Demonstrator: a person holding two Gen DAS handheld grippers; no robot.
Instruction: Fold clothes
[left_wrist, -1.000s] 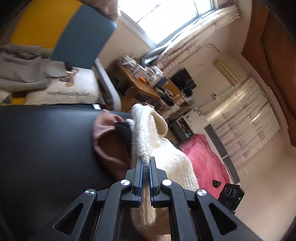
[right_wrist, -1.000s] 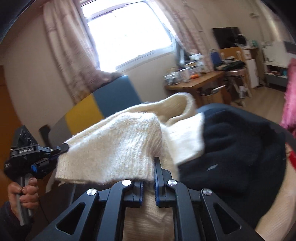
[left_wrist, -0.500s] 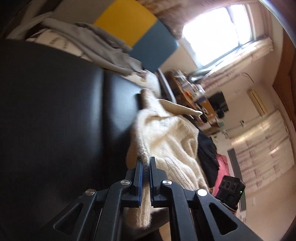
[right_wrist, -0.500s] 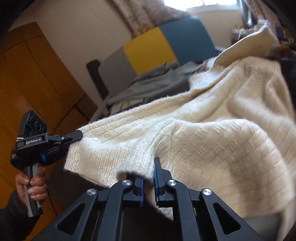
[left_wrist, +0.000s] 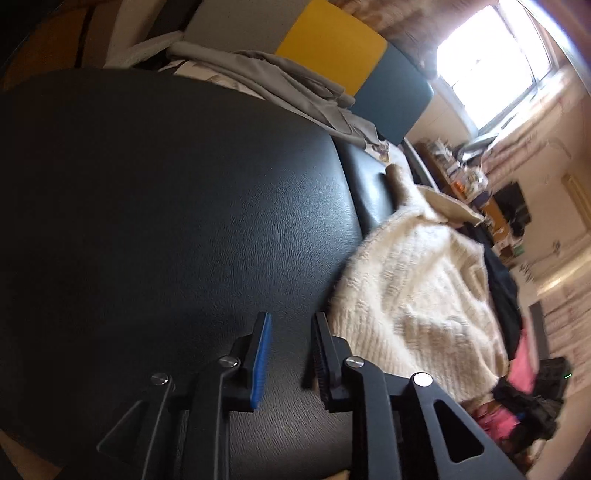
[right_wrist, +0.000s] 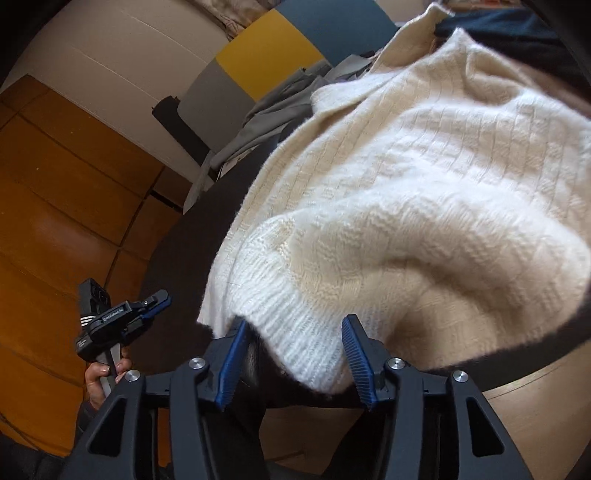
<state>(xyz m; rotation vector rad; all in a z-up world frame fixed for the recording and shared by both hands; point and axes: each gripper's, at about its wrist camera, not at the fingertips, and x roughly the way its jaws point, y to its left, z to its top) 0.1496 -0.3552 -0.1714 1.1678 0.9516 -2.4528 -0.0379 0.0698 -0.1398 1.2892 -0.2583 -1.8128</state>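
Note:
A cream knitted sweater (left_wrist: 417, 295) lies spread on a black leather surface (left_wrist: 166, 221). My left gripper (left_wrist: 290, 325) is open and empty, just left of the sweater's near edge. In the right wrist view the sweater (right_wrist: 406, 192) fills the frame, and its ribbed hem (right_wrist: 295, 332) hangs loose between the open jaws of my right gripper (right_wrist: 293, 332), which do not press on it. The left gripper (right_wrist: 147, 302) shows there too, held in a hand to the left of the sweater and apart from it.
Grey clothes (left_wrist: 288, 81) lie piled by a yellow and blue chair back (left_wrist: 354, 62). Dark and pink garments (left_wrist: 517, 369) lie beyond the sweater. Orange wooden panels (right_wrist: 55, 221) stand at the left. A cluttered desk (left_wrist: 461, 173) is under the window.
Both grippers have opened and let go of the sweater, which now rests on the black surface. The left gripper has drawn away to the left of it.

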